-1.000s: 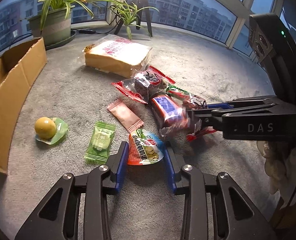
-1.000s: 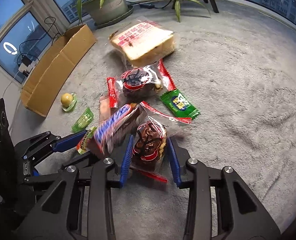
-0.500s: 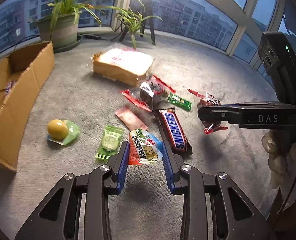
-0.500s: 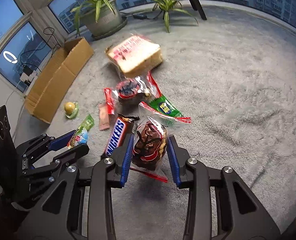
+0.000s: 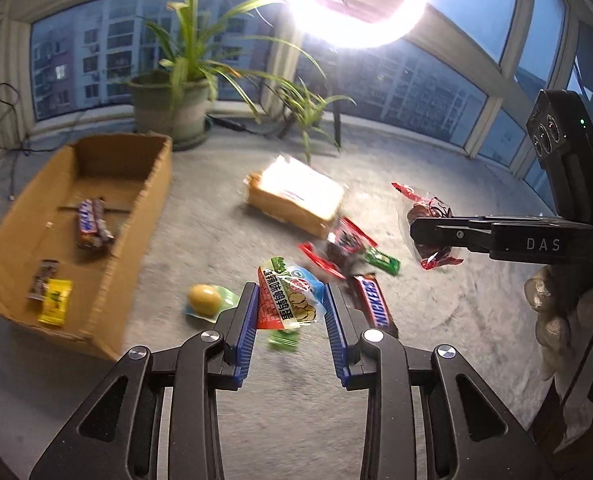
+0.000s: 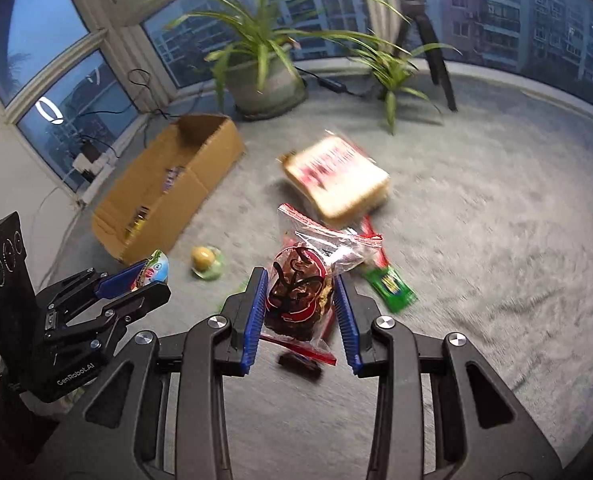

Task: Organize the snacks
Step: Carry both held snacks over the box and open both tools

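A: Left gripper status?

B: Closed onto the chip packet, blue pads pressing both edges. Packet is off the carpet, held in the air. A small green candy shows below it, blurred.

A: Right gripper?

B: Clamped on the red-and-clear bag with dark contents. Can't read what the contents are. Bottom seal pokes out under the jaws. From the left wrist view only one finger shows side-on, bag sticking out above and below it.

A: Box?

B: Cardboard box sits on the carpet left of the pile, open top. Inside: a Snickers bar, a yellow packet, a small dark wrapper beside it. From the right wrist view the wall hides most of the contents.

A: What's on the floor?

B: Bread loaf, motion-blurred, label unreadable. Second Snickers, partly behind the left finger. Green packet, yellow ball on a green wrapper. Another red-wrapped snack sits between bread and Snickers, smeared.

A: Background?

B: Potted plant, ring light glare washing out the top.
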A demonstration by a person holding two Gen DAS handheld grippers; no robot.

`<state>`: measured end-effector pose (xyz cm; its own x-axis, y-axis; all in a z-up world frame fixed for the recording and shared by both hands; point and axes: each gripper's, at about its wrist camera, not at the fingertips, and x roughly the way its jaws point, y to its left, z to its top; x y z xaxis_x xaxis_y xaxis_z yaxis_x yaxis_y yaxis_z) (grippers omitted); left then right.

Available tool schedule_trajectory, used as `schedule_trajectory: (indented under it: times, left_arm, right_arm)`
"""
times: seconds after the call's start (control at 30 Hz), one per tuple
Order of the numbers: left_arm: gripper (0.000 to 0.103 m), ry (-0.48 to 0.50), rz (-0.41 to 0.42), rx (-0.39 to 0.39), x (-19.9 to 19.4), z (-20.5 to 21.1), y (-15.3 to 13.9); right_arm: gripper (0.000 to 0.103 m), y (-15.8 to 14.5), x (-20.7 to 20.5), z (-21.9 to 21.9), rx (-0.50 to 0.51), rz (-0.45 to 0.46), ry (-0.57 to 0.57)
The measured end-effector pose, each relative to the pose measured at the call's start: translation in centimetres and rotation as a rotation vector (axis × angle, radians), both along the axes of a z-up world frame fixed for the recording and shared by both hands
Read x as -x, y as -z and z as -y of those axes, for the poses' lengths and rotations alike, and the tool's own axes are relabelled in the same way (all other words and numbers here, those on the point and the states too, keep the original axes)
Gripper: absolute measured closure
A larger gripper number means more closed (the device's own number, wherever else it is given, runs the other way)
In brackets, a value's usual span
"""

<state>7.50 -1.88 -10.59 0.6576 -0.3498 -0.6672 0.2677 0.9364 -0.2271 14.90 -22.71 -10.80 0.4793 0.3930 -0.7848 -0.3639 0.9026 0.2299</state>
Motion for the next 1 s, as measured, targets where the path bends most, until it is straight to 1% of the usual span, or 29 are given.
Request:
schedule_trajectory:
  times: [0.17, 0.33, 0.57, 0.73, 0.87, 1.0]
  left_arm:
    - [0.072, -0.051, 0.023, 0.006, -0.1, -2.7, -1.0]
    - [0.072, -0.096, 0.045, -0.004, -0.6, -5.7, -1.9]
    - [0.072, -0.158, 0.069, -0.022, -1.6, -9.7, -2.7]
    - [0.072, -0.194, 0.065, -0.019, -3.0, -12.6, -2.5]
    - [0.072, -0.231, 0.046, -0.007, -4.1, -15.1, -1.8]
    - [0.072, -0.253, 0.028, -0.018, -5.0, -16.8, -1.0]
  right_arm:
    - [0.068, -1.2, -0.6, -3.1, -0.01, 0.03, -0.043]
    - [0.068, -2.2, -1.5, -6.6, -0.013, 0.062, -0.088]
    - [0.068, -2.8, -3.6, -11.8, -0.013, 0.081, -0.145]
    - [0.068, -2.7, -5.1, -15.4, -0.008, 0.09, -0.178]
    - [0.068, -1.9, -6.2, -17.9, -0.009, 0.076, -0.199]
    - [0.068, -0.9, -6.9, -20.3, 0.005, 0.068, -0.216]
